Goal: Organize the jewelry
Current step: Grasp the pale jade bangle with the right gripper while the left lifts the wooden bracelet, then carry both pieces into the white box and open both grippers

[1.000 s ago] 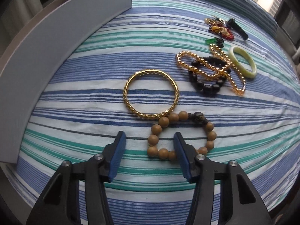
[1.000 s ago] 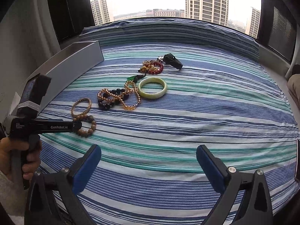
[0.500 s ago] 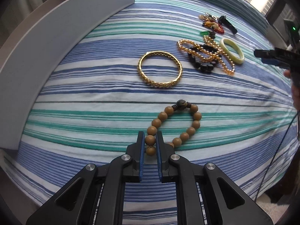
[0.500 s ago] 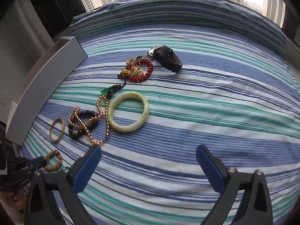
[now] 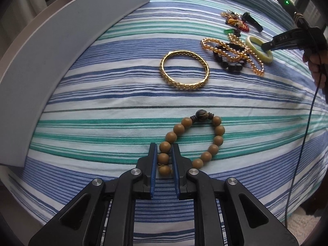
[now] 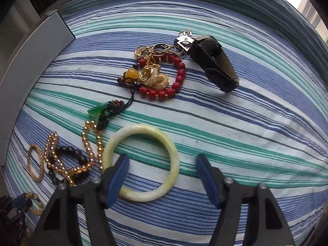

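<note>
A bed covered in a blue, teal and white striped sheet (image 5: 102, 110) holds scattered jewelry. The left gripper (image 5: 164, 153) has its two blue-padded fingers closed tightly on the near beads of a tan wooden bead bracelet (image 5: 217, 141), whose loop lies flat on the sheet with one dark carved bead at its far side. Beyond it rests a gold filigree bangle (image 5: 184, 70), apart from the beads. Further right lies a tangle of an amber bead strand (image 6: 90, 143) and a black bead bracelet (image 6: 69, 160).

The right gripper (image 6: 162, 176) hangs low over a pale green jade bangle (image 6: 141, 162) with its fingers spread wide; the left finger sits over the bangle's near-left rim (whether it touches cannot be told), the right finger just outside the ring. Farther back sit a red bead bracelet (image 6: 176, 80) mixed with gold rings, a green pendant (image 6: 97, 109) on dark cord, and a black clip-like case (image 6: 213, 63). A grey box wall (image 5: 51, 57) runs along the left edge.
</note>
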### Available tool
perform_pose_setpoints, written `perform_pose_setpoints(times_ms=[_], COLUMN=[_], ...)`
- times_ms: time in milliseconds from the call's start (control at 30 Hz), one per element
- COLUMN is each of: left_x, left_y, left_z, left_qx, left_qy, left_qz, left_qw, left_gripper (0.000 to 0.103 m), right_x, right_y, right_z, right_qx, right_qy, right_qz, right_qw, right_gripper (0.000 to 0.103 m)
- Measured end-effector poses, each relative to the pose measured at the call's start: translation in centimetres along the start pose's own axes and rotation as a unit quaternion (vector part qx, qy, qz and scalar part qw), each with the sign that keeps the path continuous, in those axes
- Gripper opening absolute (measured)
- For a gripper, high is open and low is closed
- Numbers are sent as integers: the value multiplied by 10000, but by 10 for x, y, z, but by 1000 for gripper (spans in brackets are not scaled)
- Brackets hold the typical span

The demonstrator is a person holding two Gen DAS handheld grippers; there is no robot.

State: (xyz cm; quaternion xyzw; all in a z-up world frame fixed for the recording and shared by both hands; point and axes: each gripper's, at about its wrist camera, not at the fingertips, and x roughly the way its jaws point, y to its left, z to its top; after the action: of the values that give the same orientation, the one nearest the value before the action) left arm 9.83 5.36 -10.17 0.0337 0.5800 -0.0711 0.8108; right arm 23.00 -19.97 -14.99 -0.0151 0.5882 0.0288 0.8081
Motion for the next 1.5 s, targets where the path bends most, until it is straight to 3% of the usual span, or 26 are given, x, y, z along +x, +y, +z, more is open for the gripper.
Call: perform_pose_setpoints(times_ms=[33, 67, 133, 333, 500, 600, 700, 867, 1067, 1267, 1333, 1400, 1467, 1500], left_x=[0, -1, -4, -52, -105, -142, -177, -205, -149, -94, -87, -85, -89, -92], left_y=[0, 2, 4, 15, 32, 53, 88, 154, 220, 253, 256, 255, 251, 247], left_z=[1, 1, 3, 7, 17, 29, 45, 69, 85, 71, 67, 65, 63, 64], left_qx=[-29, -93, -257, -448, -573, -709, -913, -1293, -1754, -1917, -1930, -1924, -1871, -1806], left_qy=[-6, 4, -22, -458, -924, -1304, -1691, -2144, -1735, -1282, -1241, -1258, -1438, -1512], left_qz=[-39, -158, -461, -817, -1040, -994, -804, 67, 693, 976, 1099, 1163, 1315, 1395], left_qw=[10000, 9998, 9986, 9946, 9886, 9839, 9781, 9681, 9666, 9681, 9671, 9662, 9628, 9618], left_gripper=[10, 9, 9, 9, 9, 9, 9, 9, 9, 11, 19, 65, 73, 73], right_x=[0, 0, -3, -46, -100, -132, -155, -174, -155, -98, -81, -75, -77, -81], right_y=[-5, -10, -17, -27, -8, 16, 58, 154, 267, 333, 341, 343, 337, 331], right_z=[0, -1, -4, -29, -30, -13, 11, 52, 99, 118, 118, 117, 115, 113], right_qx=[109, 183, 313, 495, 233, 16, -229, -723, -1112, -1224, -1225, -1163, -1093, -1040], right_qy=[58, 85, 83, -357, -711, -928, -1112, -1330, -1259, -818, -691, -696, -717, -768], right_qz=[110, 205, 301, 707, 1039, 1362, 1745, 2326, 2820, 2831, 2884, 2831, 2849, 2865], right_qw=[9999, 9996, 9990, 9956, 9918, 9863, 9781, 9607, 9446, 9477, 9471, 9495, 9496, 9493], right_gripper=[11, 10, 10, 10, 10, 10, 10, 10, 11, 12, 15, 18, 46, 47])
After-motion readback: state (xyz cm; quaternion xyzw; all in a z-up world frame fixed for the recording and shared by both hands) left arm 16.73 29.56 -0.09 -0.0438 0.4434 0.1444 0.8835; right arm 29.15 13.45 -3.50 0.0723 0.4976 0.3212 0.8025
